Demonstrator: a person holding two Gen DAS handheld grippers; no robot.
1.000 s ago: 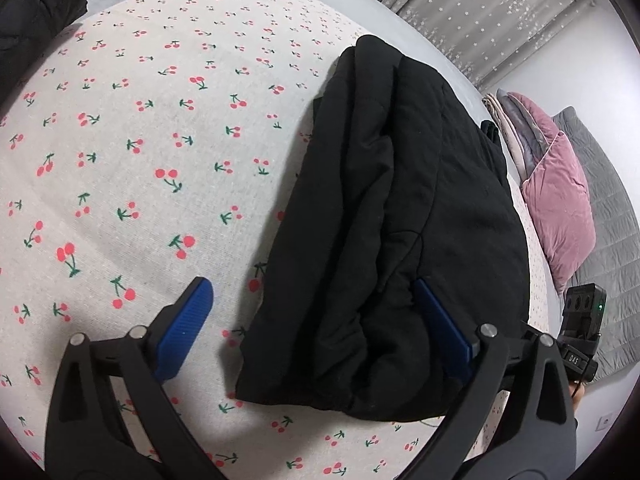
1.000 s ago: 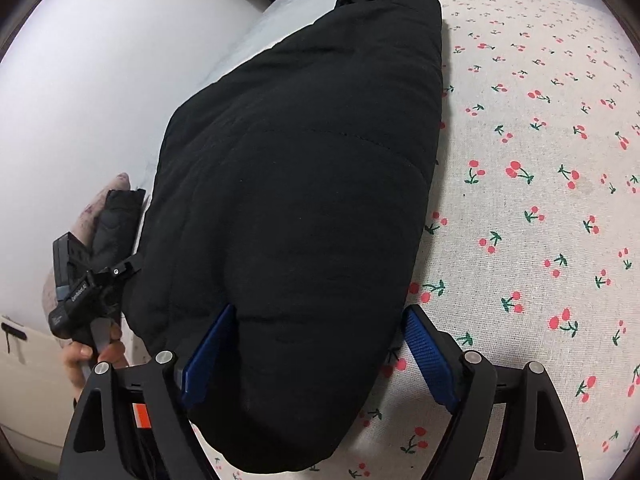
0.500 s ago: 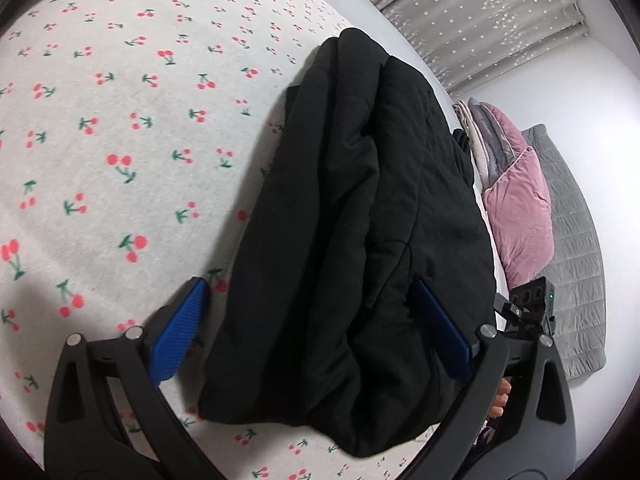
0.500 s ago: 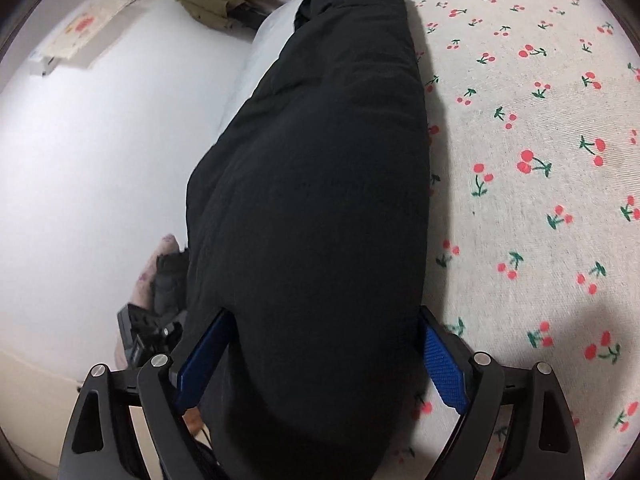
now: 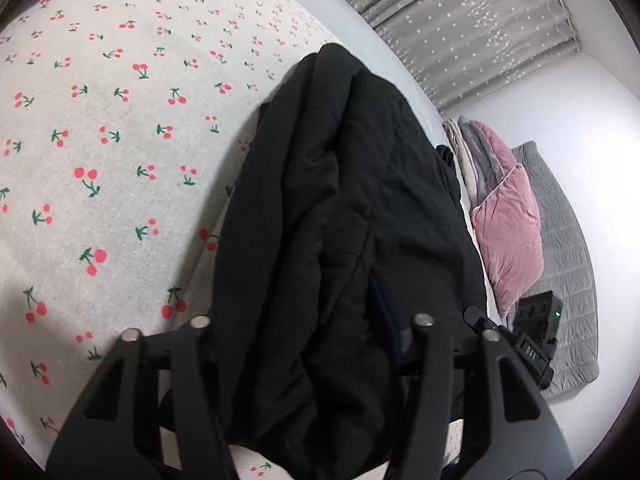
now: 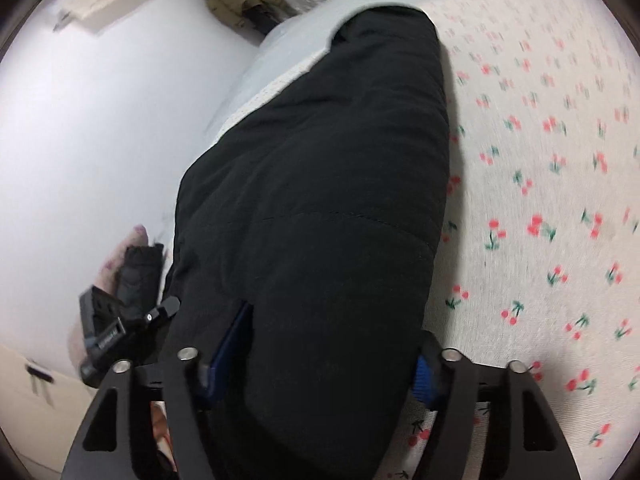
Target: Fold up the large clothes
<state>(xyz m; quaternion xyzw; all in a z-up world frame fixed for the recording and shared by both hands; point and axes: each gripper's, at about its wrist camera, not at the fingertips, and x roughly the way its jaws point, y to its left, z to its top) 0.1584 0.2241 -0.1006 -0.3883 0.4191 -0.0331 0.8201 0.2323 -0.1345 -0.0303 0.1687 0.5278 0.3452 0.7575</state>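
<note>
A folded black padded jacket (image 5: 340,180) lies lengthwise on the cherry-print bed sheet (image 5: 120,140). My left gripper (image 5: 296,320) straddles its near end; the jaws are closing and the fabric bunches up between them, hiding most of both blue pads. In the right wrist view the same jacket (image 6: 320,160) fills the middle. My right gripper (image 6: 330,344) grips the near end from the other side, its jaws closing, and both blue pads (image 6: 234,336) press into the padding. Each gripper's body shows at the edge of the other's view.
The sheet (image 6: 540,200) spreads wide beside the jacket. A pink cushion (image 5: 508,232) and a grey quilt (image 5: 568,240) lie off the bed's edge by the wall. Grey star-print curtains (image 5: 460,20) hang behind. A khaki garment (image 6: 236,0) hangs at the far wall.
Both pairs of jaws have narrowed from wide open around the jacket's end to pinching it. The fabric now bulges up between the fingers. The right gripper's view has lifted slightly.
</note>
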